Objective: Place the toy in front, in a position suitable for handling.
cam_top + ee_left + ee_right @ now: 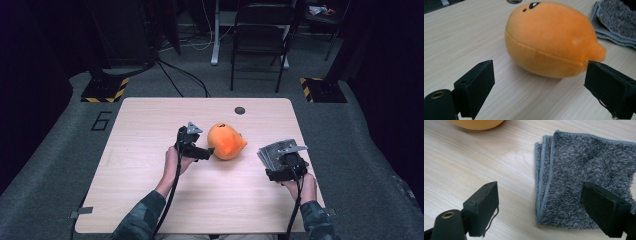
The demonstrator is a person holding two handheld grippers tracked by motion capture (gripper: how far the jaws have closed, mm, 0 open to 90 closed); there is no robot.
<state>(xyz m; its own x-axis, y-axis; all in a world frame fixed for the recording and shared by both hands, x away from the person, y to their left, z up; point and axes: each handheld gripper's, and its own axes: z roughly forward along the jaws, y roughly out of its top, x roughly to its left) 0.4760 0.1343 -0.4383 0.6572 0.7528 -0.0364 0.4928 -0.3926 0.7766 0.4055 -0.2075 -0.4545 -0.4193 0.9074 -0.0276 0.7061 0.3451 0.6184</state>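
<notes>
An orange plush toy (pixel 226 141) shaped like a lemon lies on its side near the middle of the wooden table (pixel 150 125). My left gripper (pixel 206 152) is just to its left, open, pointing at it. In the left gripper view the plush (pixel 551 37) lies just ahead of the wide-apart jaws of the left gripper (pixel 539 83), with nothing between the pads. A folded grey towel (pixel 274 150) lies at the right. My right gripper (pixel 284 162) hovers at its near edge, open. In the right gripper view the towel (pixel 584 177) spreads under the right-hand jaw of the right gripper (pixel 540 205).
A round cable hole (pixel 240 110) sits near the table's far edge. Beyond the table stand a black chair (pixel 260 30) and two stands with yellow-black striped bases (pixel 105 90). The towel's edge (pixel 614 22) lies behind the plush in the left gripper view.
</notes>
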